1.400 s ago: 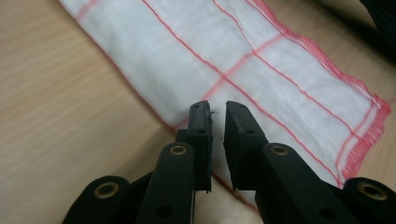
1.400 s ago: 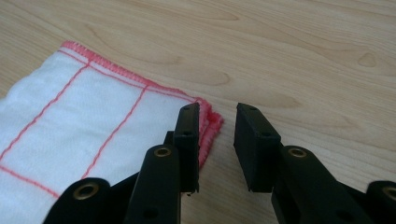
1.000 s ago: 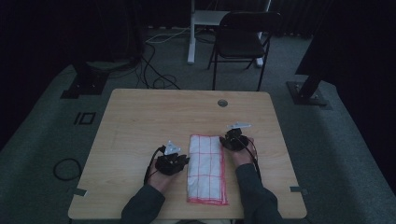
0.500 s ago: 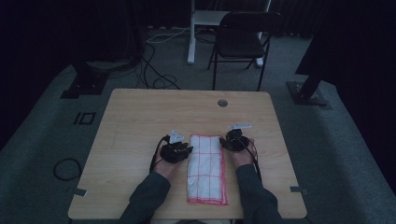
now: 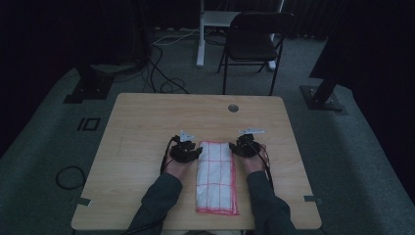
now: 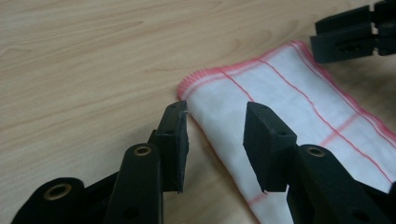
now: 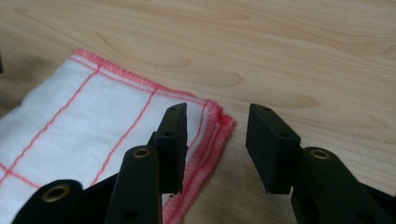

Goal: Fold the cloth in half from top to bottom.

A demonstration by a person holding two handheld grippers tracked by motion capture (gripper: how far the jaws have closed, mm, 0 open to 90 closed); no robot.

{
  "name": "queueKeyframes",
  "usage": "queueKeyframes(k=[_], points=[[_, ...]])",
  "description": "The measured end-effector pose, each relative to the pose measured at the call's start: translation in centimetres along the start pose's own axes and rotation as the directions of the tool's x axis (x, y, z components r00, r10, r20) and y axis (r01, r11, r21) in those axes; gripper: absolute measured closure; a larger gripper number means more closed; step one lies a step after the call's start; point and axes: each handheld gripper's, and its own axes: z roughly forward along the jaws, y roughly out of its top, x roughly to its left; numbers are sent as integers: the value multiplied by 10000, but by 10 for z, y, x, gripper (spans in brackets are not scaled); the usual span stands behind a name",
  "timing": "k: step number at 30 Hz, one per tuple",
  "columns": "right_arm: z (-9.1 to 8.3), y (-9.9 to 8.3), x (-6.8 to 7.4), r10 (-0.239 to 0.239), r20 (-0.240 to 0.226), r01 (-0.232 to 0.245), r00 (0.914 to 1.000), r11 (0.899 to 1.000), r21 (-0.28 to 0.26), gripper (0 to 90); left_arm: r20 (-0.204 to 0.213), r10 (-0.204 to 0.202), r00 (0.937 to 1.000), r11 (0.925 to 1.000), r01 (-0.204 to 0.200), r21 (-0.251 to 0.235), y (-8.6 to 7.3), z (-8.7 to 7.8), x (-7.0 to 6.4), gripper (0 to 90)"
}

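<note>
A folded white cloth [image 5: 217, 177] with red grid lines and red hems lies lengthwise on the wooden table [image 5: 147, 122]. My left gripper [image 5: 188, 150] sits at the cloth's far left corner, open, and its jaws straddle that corner of the cloth [image 6: 280, 93]. My right gripper [image 5: 243, 147] sits at the far right corner, open too. In the right gripper view the hemmed corner of the cloth [image 7: 93, 112] lies partly between the jaws, with the left jaw over the cloth and the right jaw over bare wood. The right gripper's jaws [image 6: 348, 37] appear across the cloth in the left gripper view.
A round cable grommet [image 5: 233, 107] is set into the table near its far edge. Beyond the table stand a dark folding chair [image 5: 254, 44], a white desk leg [image 5: 200, 34] and loose cables on the carpet. Two black stand bases [image 5: 85, 85] flank the table.
My left gripper has moved forward along the cloth's left side, from about its middle to the far left corner. The right gripper has held its place at the far right corner.
</note>
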Motion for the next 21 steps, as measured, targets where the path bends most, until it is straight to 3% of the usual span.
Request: queueKeyframes(k=[4,8,13,17,21], points=[[5,2,-1,115,17,-115,9999,9999,59,573,-257,-249,9994,9996,253,134,3,8,6,590],[8,4,0,103,48,-103,9999,9999,111,558,20,-578,9983,9977,577,368,4,15,6,575],[12,2,4,88,124,-92,9999,9994,323,546,-113,-566,9983,9967,571,571,5,25,3,572],[14,2,5,134,199,-143,9997,9990,422,524,-282,-333,9990,9976,349,598,4,28,-1,568],[14,1,9,-453,381,433,9982,9978,508,545,-391,-168,9991,9986,188,498,3,29,-1,583]])
